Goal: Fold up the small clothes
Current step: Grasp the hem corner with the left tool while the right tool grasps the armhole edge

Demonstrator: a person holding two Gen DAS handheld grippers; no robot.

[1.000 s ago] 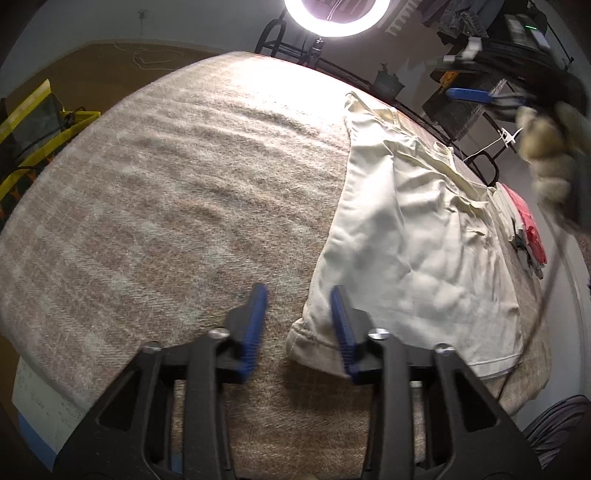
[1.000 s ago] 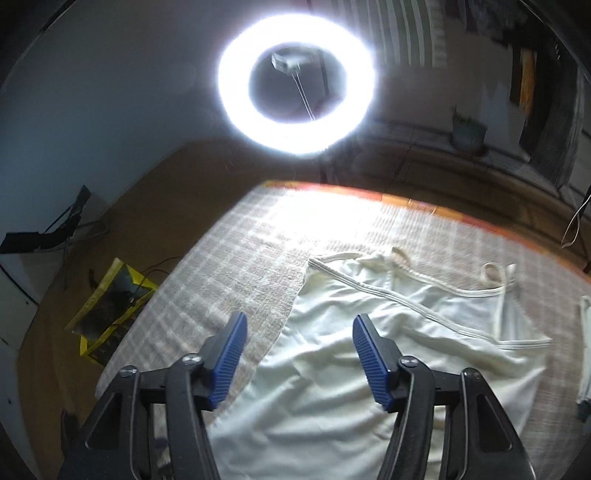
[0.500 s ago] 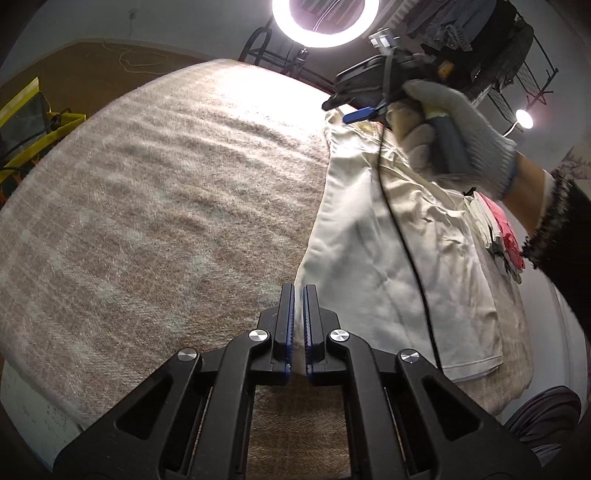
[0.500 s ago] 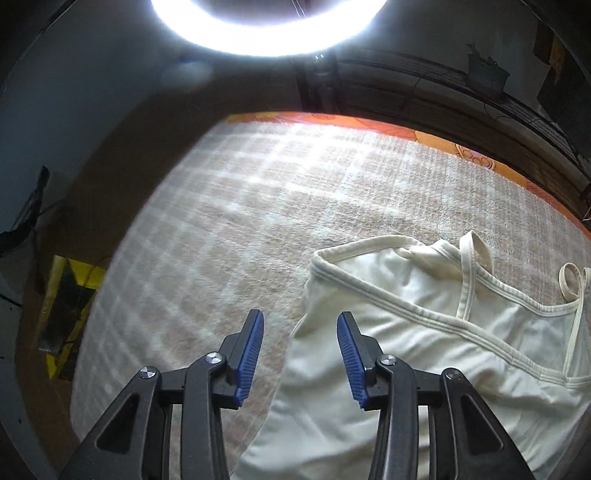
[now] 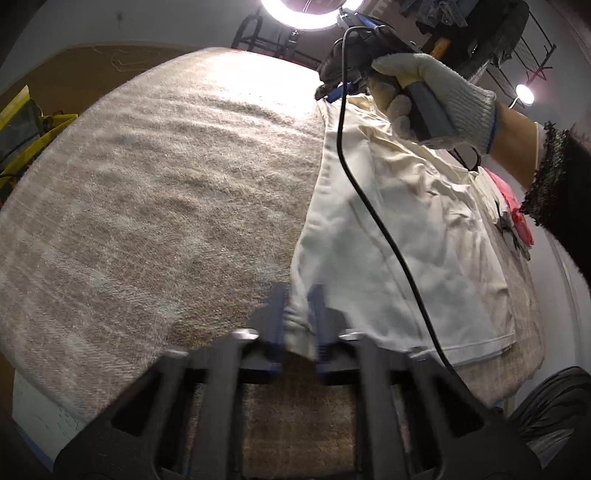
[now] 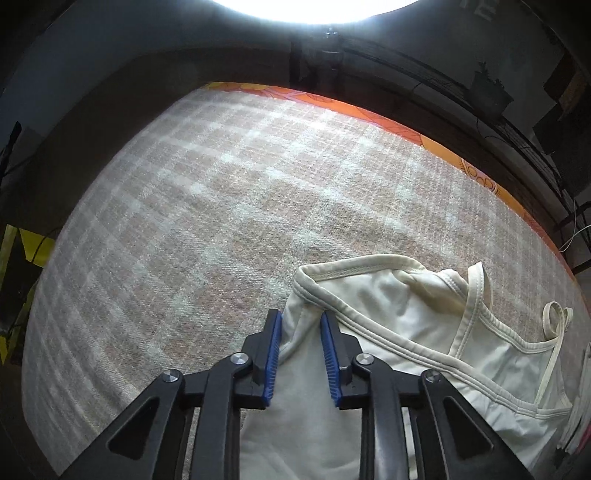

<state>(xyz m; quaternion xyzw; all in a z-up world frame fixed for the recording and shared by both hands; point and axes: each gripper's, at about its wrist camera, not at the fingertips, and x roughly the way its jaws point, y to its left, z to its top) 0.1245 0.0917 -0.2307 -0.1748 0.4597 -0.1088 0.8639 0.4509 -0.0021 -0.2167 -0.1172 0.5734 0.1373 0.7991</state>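
Left wrist view: left gripper [image 5: 298,321] fingers pinch the cream camisole [image 5: 406,236] hem corner between them; right gripper [image 6: 301,356] fingers narrowly clasp its top edge. Probably best to lift both corners together, keeping the fabric taut.

Home recording setup: ring light [image 5: 301,14], blanketed table [image 5: 147,184].

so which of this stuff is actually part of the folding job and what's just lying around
In the job:
cream camisole
left gripper, gripping its hem corner
right gripper, closing on its top edge

Lying about:
pink and grey clothes
plaid blanket
ring light
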